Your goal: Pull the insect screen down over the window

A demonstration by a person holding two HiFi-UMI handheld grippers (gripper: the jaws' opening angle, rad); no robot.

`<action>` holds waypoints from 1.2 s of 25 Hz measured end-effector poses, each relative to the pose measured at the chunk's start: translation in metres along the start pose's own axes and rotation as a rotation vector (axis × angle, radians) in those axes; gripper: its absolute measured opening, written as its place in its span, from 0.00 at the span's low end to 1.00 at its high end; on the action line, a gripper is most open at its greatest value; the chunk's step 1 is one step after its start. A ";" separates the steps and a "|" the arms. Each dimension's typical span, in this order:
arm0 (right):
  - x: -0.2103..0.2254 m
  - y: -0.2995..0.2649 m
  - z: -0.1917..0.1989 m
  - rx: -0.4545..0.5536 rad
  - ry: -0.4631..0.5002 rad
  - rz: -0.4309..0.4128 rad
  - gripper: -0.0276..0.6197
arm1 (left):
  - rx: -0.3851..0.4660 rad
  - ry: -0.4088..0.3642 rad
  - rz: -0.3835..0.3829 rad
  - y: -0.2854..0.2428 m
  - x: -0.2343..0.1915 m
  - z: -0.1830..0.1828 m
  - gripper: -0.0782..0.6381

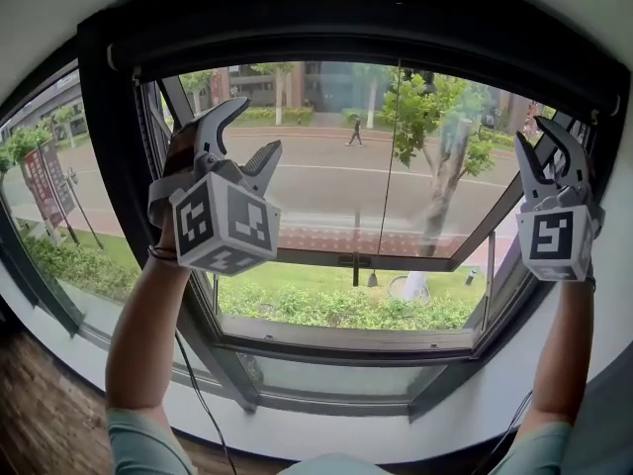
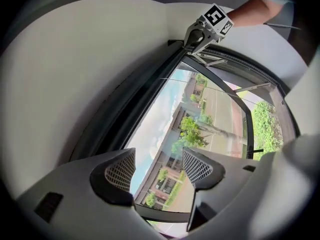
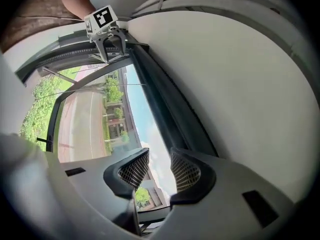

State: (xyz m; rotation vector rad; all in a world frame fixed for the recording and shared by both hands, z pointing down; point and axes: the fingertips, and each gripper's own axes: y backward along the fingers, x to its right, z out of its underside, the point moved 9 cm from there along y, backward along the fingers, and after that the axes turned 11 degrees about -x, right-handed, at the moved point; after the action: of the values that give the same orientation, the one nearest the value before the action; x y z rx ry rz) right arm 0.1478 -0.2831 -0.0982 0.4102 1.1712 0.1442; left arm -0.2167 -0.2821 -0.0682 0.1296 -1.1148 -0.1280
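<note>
1. Over on the left, the left claw [image 1: 257, 127] is held up near the upper left corner of the window [image 1: 119, 186]. It is spread wide, with only daylight between its pads. It sits below the dark housing [image 1: 346, 28] that runs across the top and doesn't touch it. If it closed where it is, it would pinch air or catch the edge of the open sash [image 1: 326, 258] instead of the screen.
2. The insect screen isn't drawn, as there is no mesh over the glass. I'd judge it is wound up inside that housing. I can't pick out anything to grab on it against the dark frame, so a claw could nip the housing's lip and slip off.
3. In the middle, a thin cord [image 1: 388, 166] hangs down the pane with a small weight at its end. If that is the pull, both claws are well apart from it. If it's left alone, it could snag on the screen as it comes down.
4. Over on the right, the right claw [image 1: 532, 137] is up by the upper right corner, also parted and empty. If one side grips sooner or higher than the other, the screen could come down crooked and jam. If it's let go early, it could spring back up.
</note>
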 end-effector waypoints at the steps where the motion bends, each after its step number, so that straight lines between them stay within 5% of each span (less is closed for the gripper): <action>1: 0.007 -0.003 -0.003 -0.002 0.014 0.003 0.23 | -0.008 -0.005 -0.011 -0.003 -0.010 -0.002 0.52; 7: 0.034 -0.007 -0.011 -0.046 0.079 0.014 0.29 | -0.029 -0.100 -0.055 -0.014 -0.044 -0.016 0.59; 11: 0.036 -0.018 -0.012 -0.066 0.117 -0.001 0.30 | -0.119 -0.170 -0.054 -0.023 -0.056 -0.011 0.60; 30: 0.020 -0.052 0.010 -0.205 0.383 -0.092 0.30 | -0.191 -0.342 -0.037 -0.031 -0.040 -0.012 0.60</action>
State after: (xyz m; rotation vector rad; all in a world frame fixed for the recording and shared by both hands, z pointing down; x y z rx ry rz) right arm 0.1598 -0.3265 -0.1323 0.1487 1.5330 0.2686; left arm -0.2239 -0.3055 -0.1138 -0.0452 -1.4348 -0.2967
